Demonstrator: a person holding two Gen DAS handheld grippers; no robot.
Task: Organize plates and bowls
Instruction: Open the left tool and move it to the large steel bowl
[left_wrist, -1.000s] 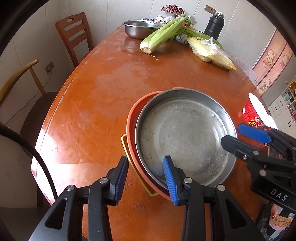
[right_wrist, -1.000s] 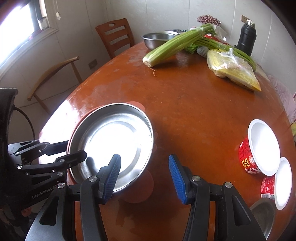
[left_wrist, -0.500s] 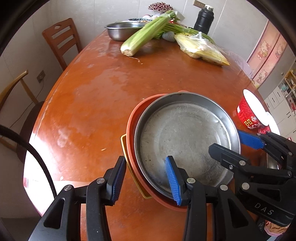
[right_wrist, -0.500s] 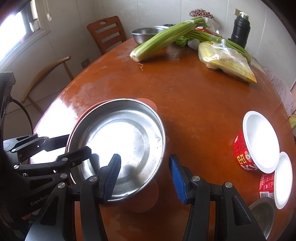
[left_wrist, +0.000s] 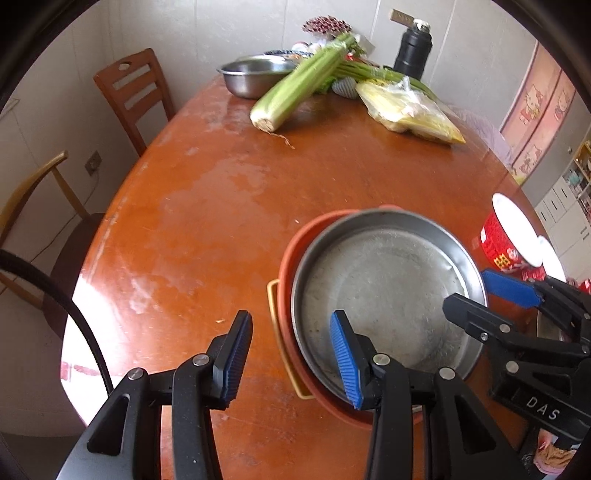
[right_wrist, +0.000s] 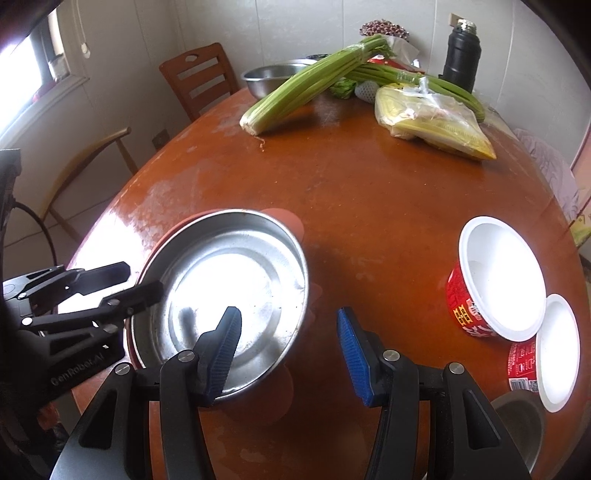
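Jaws of left gripper (left_wrist: 291, 362) open, straddling near rim of steel plate (left_wrist: 388, 295) stacked on orange plate (left_wrist: 291, 258), right gripper (right_wrist: 288, 354) jaws open astride its opposite rim, stack on counter (left_wrist: 221, 206)

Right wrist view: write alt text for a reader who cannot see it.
The open right gripper straddles the near rim of a steel pan stacked on an orange plate, on a round wooden table. The left gripper reaches in opposite; two red paper bowls lie right.

Silver steel pan (left_wrist: 388, 295) in an orange plate (left_wrist: 291, 254); red-and-white cups (right_wrist: 495, 280); reddish-brown table (right_wrist: 369, 192)
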